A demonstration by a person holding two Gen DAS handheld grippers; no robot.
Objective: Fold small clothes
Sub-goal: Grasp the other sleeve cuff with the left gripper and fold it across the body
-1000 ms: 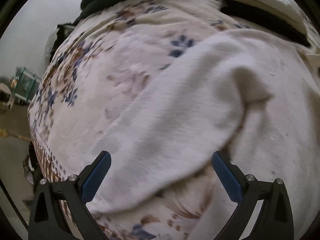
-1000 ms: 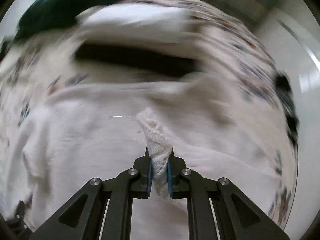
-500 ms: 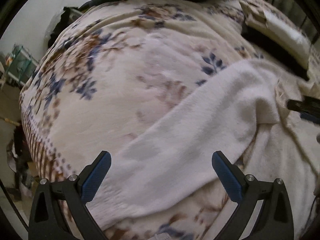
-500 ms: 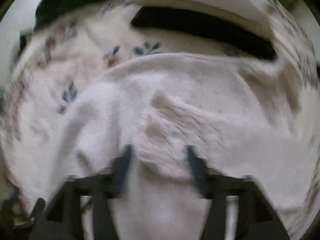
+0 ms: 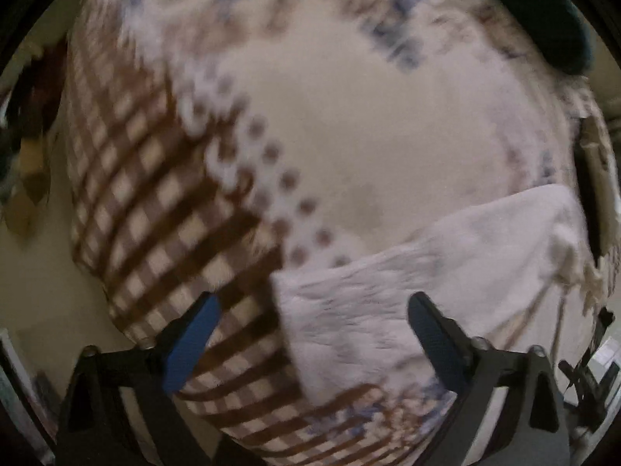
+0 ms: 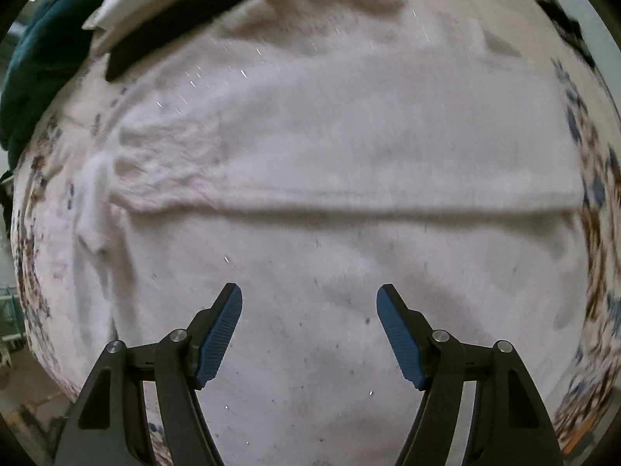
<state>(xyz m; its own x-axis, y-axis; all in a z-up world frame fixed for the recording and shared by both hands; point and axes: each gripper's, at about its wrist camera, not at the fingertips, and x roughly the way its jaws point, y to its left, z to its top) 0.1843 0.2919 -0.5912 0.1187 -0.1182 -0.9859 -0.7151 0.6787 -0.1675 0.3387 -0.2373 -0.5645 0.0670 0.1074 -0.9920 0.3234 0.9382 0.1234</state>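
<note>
A white fuzzy sweater (image 6: 349, 155) lies spread on a floral bedcover (image 5: 349, 124), with a fold edge running across its middle. One sleeve (image 5: 407, 291) reaches toward the bed's near corner in the left wrist view. My left gripper (image 5: 310, 318) is open and empty, just above the sleeve's cuff end. My right gripper (image 6: 309, 310) is open and empty, hovering over the sweater's lower body.
A dark green garment (image 6: 35, 50) lies at the bed's far left, next to a black and white folded item (image 6: 163, 31). The bedcover's brown checked border (image 5: 155, 213) hangs over the bed edge, with floor (image 5: 39, 272) beyond it.
My right gripper let go of the white sweater edge and opened. It now hovers over the flat sweater. My left gripper swung toward the bed corner and sleeve cuff, staying open.
</note>
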